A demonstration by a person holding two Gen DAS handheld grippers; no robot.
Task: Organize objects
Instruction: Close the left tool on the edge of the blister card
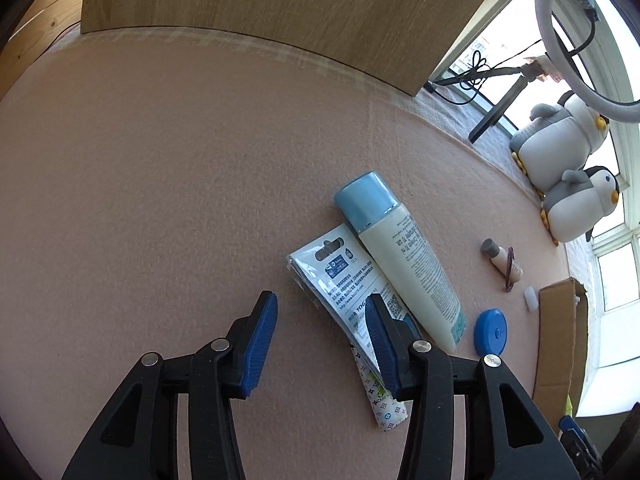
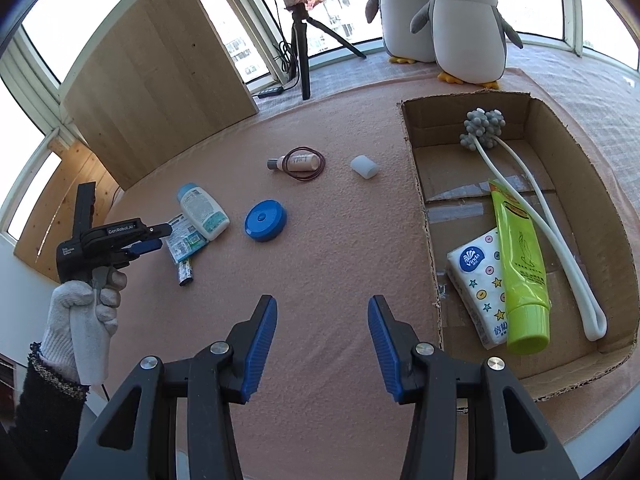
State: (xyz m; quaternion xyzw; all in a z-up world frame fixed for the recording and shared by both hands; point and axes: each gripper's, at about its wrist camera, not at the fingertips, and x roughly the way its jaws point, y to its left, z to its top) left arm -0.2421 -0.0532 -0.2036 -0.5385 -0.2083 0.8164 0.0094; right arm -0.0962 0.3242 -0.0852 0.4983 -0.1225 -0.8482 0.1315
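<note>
The right tongs are wide apart and hold nothing; under them is only the pink cloth of the table. The left tongs are also apart and empty. Their right finger stands in front of a flat printed packet and covers its lower part. A small patterned tube lies under this packet.

A cream bottle with a blue cap lies on its side, touching the packet along its right edge. Just beside the bottom of the bottle is a round blue lid. Farther, well apart from these, a small beige bottle with a grey cap lies inside a thin dark ring, and a small white cylinder lies near it.

To the right is an open cardboard box. In it lie a tissue pack, a green tube partly on the pack, and a grey knobbed massager with white handles.

In the right wrist view a gloved hand holds the left tongs near the packet.

At the far edge stand a wooden board, a tripod and two plush penguins.
</note>
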